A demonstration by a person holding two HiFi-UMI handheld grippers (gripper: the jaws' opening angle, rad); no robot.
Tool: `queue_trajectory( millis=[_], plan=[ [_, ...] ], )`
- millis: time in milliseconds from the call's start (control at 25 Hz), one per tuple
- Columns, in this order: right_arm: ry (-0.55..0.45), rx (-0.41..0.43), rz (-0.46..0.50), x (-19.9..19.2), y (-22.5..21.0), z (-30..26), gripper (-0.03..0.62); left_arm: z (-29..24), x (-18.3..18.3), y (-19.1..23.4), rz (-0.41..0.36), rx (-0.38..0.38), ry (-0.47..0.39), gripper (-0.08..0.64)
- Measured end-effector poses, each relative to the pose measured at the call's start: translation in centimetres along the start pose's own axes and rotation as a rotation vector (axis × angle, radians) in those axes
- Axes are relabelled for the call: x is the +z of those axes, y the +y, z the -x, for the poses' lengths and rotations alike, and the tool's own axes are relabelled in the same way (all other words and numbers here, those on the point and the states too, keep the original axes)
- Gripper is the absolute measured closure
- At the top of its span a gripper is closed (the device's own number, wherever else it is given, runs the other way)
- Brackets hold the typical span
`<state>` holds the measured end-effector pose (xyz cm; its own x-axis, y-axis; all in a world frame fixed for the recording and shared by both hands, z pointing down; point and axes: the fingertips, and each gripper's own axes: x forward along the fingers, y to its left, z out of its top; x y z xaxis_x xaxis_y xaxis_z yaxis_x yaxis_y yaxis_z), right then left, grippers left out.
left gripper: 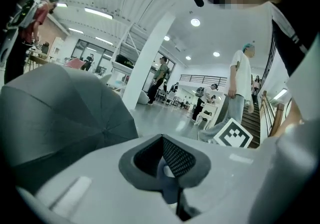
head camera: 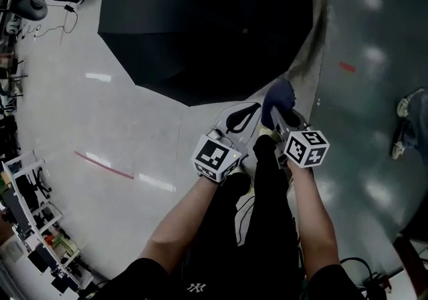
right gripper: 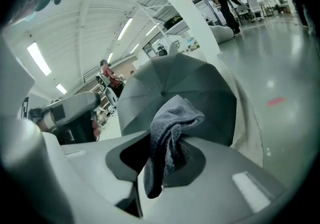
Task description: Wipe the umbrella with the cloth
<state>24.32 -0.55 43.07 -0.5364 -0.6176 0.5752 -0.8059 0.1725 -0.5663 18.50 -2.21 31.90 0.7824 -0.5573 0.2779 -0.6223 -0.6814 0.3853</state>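
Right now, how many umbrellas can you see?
1: the open black umbrella lies on the floor, straight ahead. No other shows; clutter at left could hide one.

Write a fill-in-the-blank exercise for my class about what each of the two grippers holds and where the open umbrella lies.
1. The crumpled blue-grey cloth is clamped between the jaws of the ____ gripper.
2. The open black fabric umbrella rests on the glossy ____.
3. The left gripper has its jaws together and holds ____.

Missing words: right, meaning the right gripper; floor; nothing.
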Motion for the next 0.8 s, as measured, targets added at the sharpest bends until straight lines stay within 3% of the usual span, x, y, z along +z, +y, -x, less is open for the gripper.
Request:
queue_trajectory(
  millis=[360, 640, 800],
  plan=[
    [-0.067, 0.024, 0.152, 7.6, 10.3, 10.2, 0.508, 6.0, 10.4, -7.1, -0.034, 0.002, -0.034, 0.56],
    [-0.123, 0.032, 0.321, 15.1, 19.1, 16.4, 0.508, 10.9, 20.3, -9.6, -0.024, 0.08, -0.104, 0.56],
    [-0.158, 0.046, 0.428, 17.7, 23.7, 19.2, 0.508, 13.5, 23.7, -11.0, -0.03, 0.104, -0.126, 0.56]
  ],
)
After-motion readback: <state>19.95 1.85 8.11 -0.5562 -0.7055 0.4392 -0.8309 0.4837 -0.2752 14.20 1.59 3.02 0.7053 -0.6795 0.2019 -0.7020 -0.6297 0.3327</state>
